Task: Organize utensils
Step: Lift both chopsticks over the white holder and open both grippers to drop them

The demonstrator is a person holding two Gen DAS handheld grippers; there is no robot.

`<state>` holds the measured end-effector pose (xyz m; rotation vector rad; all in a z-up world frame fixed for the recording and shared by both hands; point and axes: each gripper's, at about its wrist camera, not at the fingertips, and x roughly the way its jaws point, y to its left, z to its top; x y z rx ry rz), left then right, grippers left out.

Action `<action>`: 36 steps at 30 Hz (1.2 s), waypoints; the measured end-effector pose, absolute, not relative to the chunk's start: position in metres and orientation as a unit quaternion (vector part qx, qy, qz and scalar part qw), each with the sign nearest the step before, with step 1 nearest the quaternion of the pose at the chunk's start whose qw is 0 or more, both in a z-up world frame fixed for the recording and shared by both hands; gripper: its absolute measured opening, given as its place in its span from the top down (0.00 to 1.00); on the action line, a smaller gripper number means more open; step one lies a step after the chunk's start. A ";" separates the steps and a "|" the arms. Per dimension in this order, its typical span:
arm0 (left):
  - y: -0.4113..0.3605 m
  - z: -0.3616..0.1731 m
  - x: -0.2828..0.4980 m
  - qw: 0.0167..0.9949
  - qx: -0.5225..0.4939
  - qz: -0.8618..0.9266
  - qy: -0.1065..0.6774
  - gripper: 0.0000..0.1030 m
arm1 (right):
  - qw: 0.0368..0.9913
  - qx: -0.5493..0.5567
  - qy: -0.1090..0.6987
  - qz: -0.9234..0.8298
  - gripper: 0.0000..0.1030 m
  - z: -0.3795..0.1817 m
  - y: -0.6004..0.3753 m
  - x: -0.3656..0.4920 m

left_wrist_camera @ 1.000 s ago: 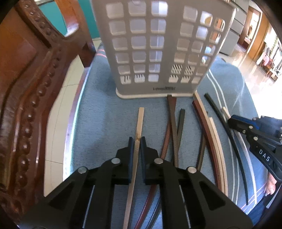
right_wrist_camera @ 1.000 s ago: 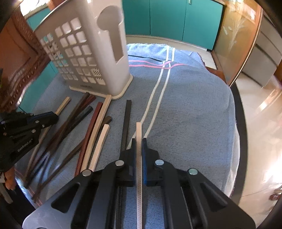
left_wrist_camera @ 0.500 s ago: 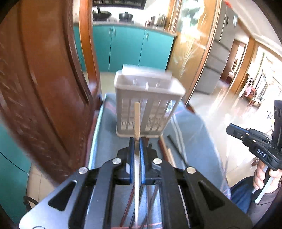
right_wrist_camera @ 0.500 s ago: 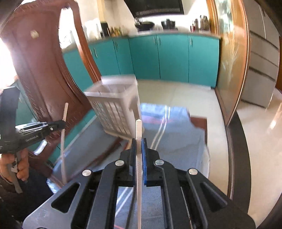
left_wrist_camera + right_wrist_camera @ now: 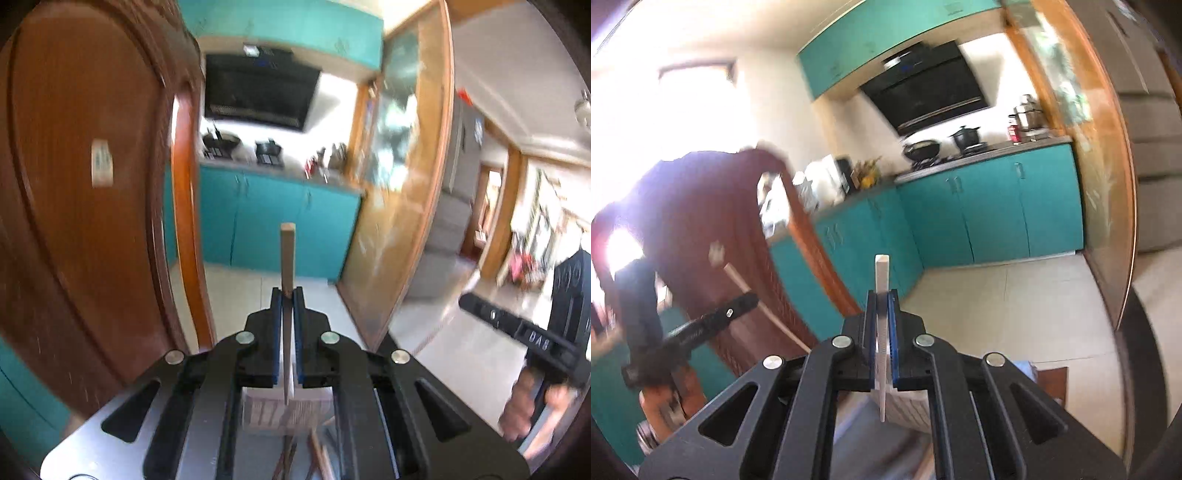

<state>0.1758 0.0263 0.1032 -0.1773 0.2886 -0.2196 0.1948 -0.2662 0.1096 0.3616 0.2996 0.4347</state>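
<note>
My left gripper (image 5: 287, 291) is shut on a tan wooden chopstick (image 5: 287, 254) that sticks up past the pads, high in the air. Far below it, between the arms, the white slotted utensil basket (image 5: 286, 413) shows, with several dark and tan chopsticks (image 5: 317, 458) lying in front of it. My right gripper (image 5: 882, 295) is shut on a white chopstick (image 5: 882, 273), its thin end hanging over the basket (image 5: 907, 408). The left gripper (image 5: 748, 301) with its tan chopstick (image 5: 737, 280) shows at the left of the right wrist view. The right gripper (image 5: 469, 301) is blurred at the right of the left wrist view.
A tall carved wooden chair back (image 5: 85, 206) rises close on the left. Teal kitchen cabinets (image 5: 990, 218) and a stove with pans (image 5: 923, 149) stand behind. A wood-framed glass door (image 5: 402, 206) is on the right. A person's hand (image 5: 532, 410) holds the right gripper.
Both grippers rose well above the blue towel with their chopsticks and tilted up to nearly level. The basket dropped from the middle of each view to below the jaws.
</note>
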 end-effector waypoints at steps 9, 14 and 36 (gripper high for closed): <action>0.018 0.052 0.232 0.979 -0.105 -0.056 0.166 0.94 | 0.981 0.109 0.115 0.112 0.94 0.084 -0.235 0.211; 0.007 0.027 0.238 0.983 -0.060 -0.018 0.172 0.93 | 0.980 0.081 0.132 0.128 0.94 0.054 -0.220 0.217; 0.004 -0.006 0.239 0.974 -0.043 -0.034 0.221 0.93 | 0.978 0.033 0.148 0.143 0.94 0.036 -0.190 0.211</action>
